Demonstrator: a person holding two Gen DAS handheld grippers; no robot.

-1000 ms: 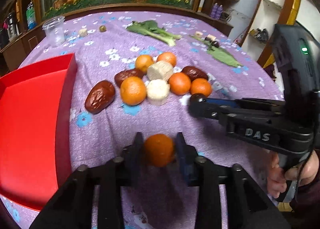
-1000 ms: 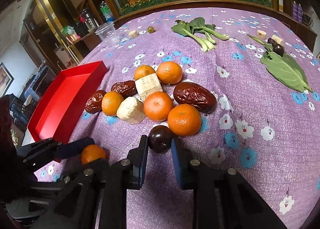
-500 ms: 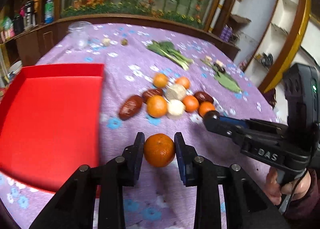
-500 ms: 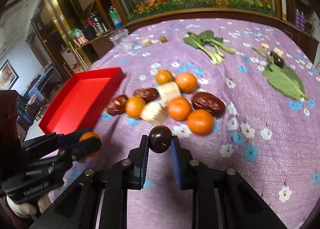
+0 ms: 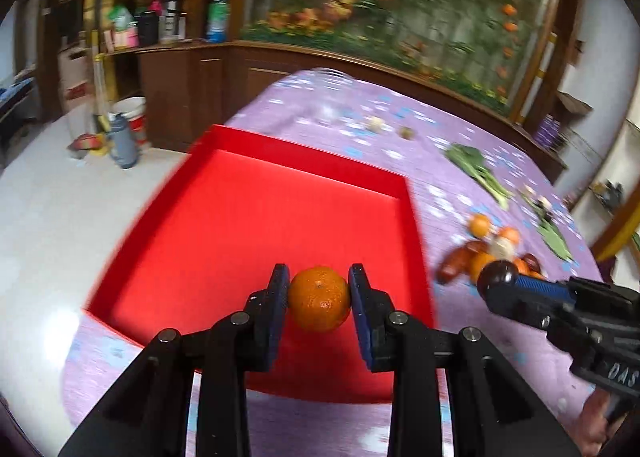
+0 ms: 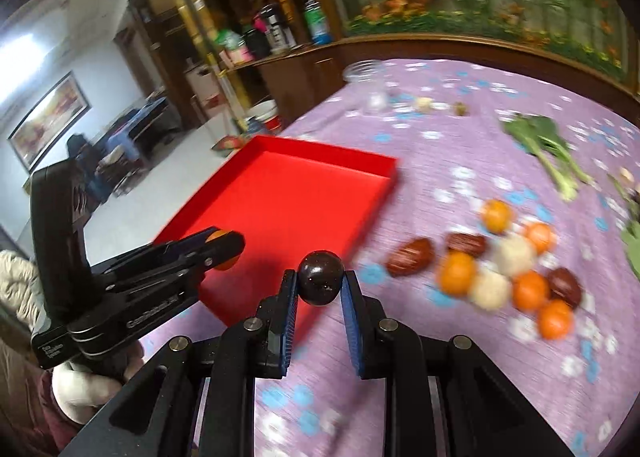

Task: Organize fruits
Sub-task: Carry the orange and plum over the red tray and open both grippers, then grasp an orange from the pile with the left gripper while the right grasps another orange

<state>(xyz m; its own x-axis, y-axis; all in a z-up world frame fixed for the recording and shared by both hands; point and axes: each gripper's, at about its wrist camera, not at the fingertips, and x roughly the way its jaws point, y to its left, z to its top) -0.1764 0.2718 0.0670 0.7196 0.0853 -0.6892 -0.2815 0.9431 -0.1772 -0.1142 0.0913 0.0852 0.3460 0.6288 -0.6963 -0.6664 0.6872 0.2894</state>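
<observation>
My left gripper [image 5: 319, 297] is shut on an orange mandarin [image 5: 319, 298] and hangs over the near part of the red tray [image 5: 260, 217]. In the right wrist view that left gripper [image 6: 224, 245] shows at the left, over the tray [image 6: 288, 193]. My right gripper [image 6: 320, 283] is shut on a dark round fruit [image 6: 320, 277], held above the tray's near right corner. From the left wrist view, the right gripper [image 5: 498, 281] sits right of the tray with that dark fruit [image 5: 496, 277]. A blurred pile of mandarins, brown dates and pale chunks [image 6: 500, 269] lies on the purple cloth.
Leafy greens [image 6: 540, 145] and small bits lie farther back on the flowered purple tablecloth [image 6: 460, 377]. A clear cup [image 6: 366, 75] stands near the far edge. Beyond the tray's left side the table ends and the floor, with bottles and buckets [image 5: 124, 125], lies below.
Both grippers have lifted and swung left with their fruit, from beside the pile to over the red tray. The pile has slid to the right of both views.
</observation>
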